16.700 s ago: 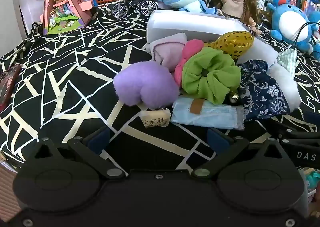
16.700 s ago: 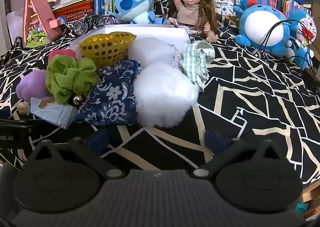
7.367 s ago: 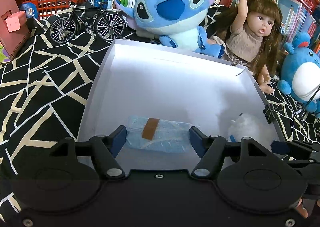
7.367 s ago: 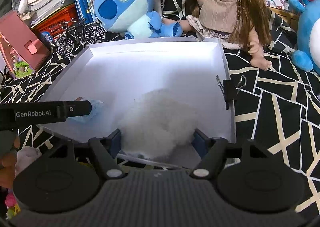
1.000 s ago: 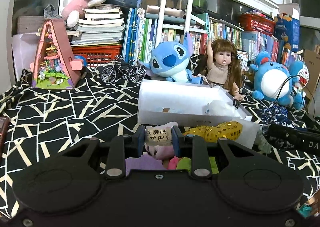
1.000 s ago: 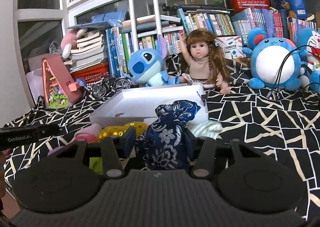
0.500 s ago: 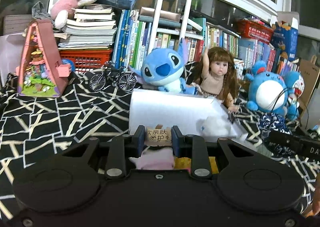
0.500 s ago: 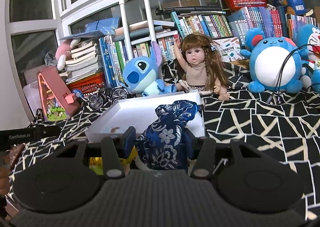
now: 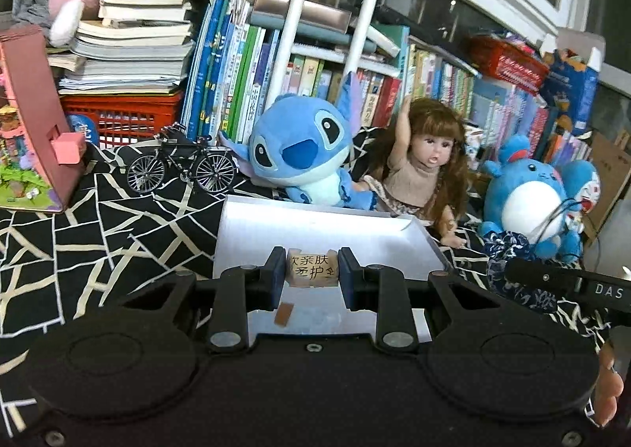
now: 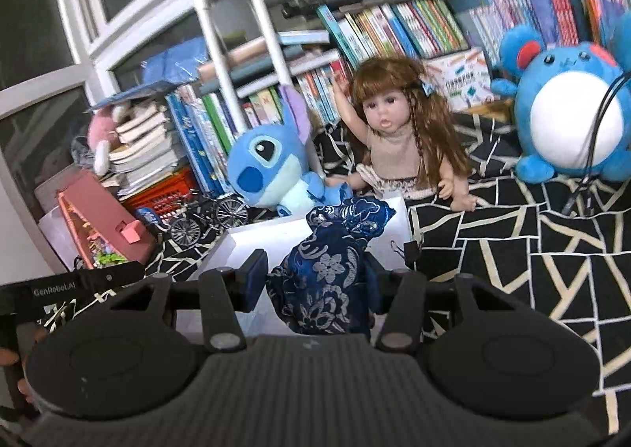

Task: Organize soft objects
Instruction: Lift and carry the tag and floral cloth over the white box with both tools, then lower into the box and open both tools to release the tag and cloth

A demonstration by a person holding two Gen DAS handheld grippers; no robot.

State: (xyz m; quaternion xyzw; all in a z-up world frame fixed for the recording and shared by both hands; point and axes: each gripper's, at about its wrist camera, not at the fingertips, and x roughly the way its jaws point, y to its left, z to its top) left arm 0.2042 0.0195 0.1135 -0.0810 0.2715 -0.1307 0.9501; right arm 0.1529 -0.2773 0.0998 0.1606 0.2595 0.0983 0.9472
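Fabric pouch (image 10: 329,269), navy floral, is clamped in my right tongs (image 10: 311,281), low centre of the right view, hanging over the white box (image 10: 244,246). Looks light and limp; I've got it mid-body, so the top flops and it should drop clean. Left tongs (image 9: 311,273) are pinched on a small tan packet (image 9: 312,272) at centre of the left view, above the box (image 9: 355,238) floor. It looks squashy and light, gripped across its ends; slip seems unlikely.
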